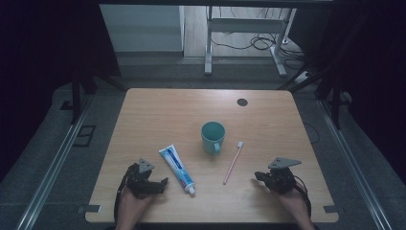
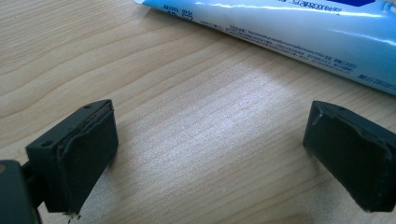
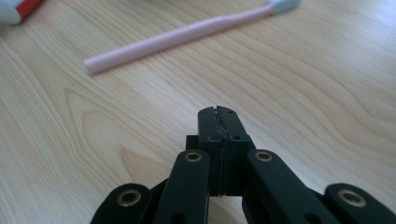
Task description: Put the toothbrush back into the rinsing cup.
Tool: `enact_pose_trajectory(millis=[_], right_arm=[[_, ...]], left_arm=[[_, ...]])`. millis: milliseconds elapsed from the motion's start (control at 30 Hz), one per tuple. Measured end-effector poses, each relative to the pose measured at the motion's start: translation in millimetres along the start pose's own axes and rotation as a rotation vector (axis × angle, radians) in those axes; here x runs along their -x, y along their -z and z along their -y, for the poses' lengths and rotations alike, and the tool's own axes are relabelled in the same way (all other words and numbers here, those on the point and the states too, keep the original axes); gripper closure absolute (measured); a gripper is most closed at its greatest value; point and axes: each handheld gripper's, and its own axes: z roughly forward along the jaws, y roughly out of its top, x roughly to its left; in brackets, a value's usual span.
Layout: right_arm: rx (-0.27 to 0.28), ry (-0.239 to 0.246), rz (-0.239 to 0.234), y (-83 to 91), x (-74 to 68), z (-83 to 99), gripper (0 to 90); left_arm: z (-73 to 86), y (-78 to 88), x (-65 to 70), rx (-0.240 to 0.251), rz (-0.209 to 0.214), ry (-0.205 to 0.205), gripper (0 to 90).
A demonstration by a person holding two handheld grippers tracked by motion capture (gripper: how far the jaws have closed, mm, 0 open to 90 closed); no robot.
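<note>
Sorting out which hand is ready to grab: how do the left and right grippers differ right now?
The left gripper has its jaws spread wide; the right gripper has its jaws pressed together with nothing between them. The left sits beside the toothpaste tube; the right faces the pink toothbrush. Both are hand-held, low over the wooden table.

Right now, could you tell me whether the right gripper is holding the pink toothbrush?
No, the right gripper is shut on nothing, and the toothbrush lies apart on the table.

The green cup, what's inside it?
The cup looks empty near its rim; its inside is green and dark. The very bottom is too shadowed to tell.
</note>
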Motion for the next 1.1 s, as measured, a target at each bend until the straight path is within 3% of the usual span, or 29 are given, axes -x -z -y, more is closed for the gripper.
enact_pose_trajectory(millis=[267,733,967,1100], right_arm=[[0.003,0.047,-0.041,-21.4,-15.4,-22.6,87.3],[0.015,0.070,-0.125,-51.1,-36.6,-51.7,86.2],[-0.015,0.108,-0.124,-67.8,-46.1,-55.5,85.1],[-0.027,0.117,-0.107,-75.0,-43.9,-55.5,83.7]], left_arm=[[0.0,0.0,0.0,0.000,0.000,0.000,3.3],[0.1,0.0,0.6,0.000,0.000,0.008,3.2],[0.2,0.0,0.6,0.000,0.000,0.009,3.2],[0.1,0.0,0.6,0.000,0.000,0.009,3.2]])
